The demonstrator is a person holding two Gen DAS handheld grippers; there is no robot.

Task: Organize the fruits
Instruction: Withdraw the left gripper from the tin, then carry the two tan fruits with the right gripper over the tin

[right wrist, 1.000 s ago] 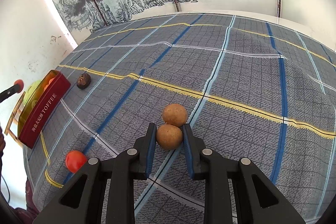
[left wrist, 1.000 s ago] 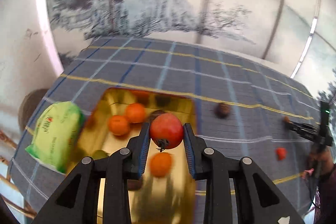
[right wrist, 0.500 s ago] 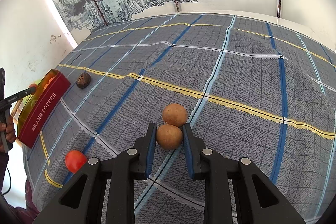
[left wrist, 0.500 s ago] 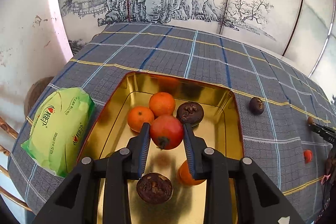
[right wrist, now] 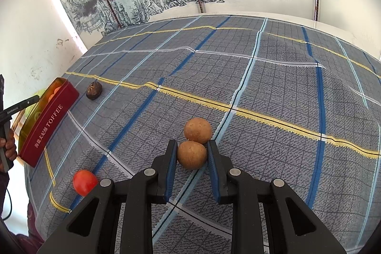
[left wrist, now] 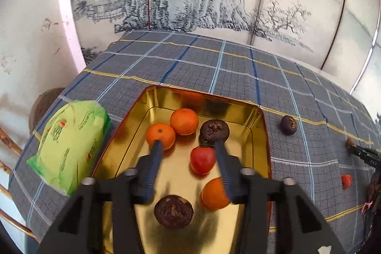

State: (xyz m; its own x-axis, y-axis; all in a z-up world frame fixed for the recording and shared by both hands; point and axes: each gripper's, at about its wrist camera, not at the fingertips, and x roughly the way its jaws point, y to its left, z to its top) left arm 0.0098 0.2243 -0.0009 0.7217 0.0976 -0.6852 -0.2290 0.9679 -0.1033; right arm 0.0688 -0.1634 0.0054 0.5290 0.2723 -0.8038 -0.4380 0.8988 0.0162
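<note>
In the left wrist view my left gripper (left wrist: 188,145) is open above the gold tin (left wrist: 240,108). A red tomato (left wrist: 202,160) lies loose in the tin between the fingers, with oranges (left wrist: 184,121) and dark wrinkled fruits (left wrist: 214,129) around it. In the right wrist view my right gripper (right wrist: 192,155) is shut on a brown round fruit (right wrist: 192,155) resting on the cloth. A second brown fruit (right wrist: 197,130) touches it from behind.
A green packet (left wrist: 69,146) lies left of the tin. A dark fruit (right wrist: 94,91) and a red tomato (right wrist: 85,182) lie loose on the checked cloth. The tin's red side (right wrist: 47,127) reads TOFFEE. The table edge runs along the left.
My left gripper has opened and let go of the red tomato, which now lies in the tin. My right gripper has stayed still on the brown fruit.
</note>
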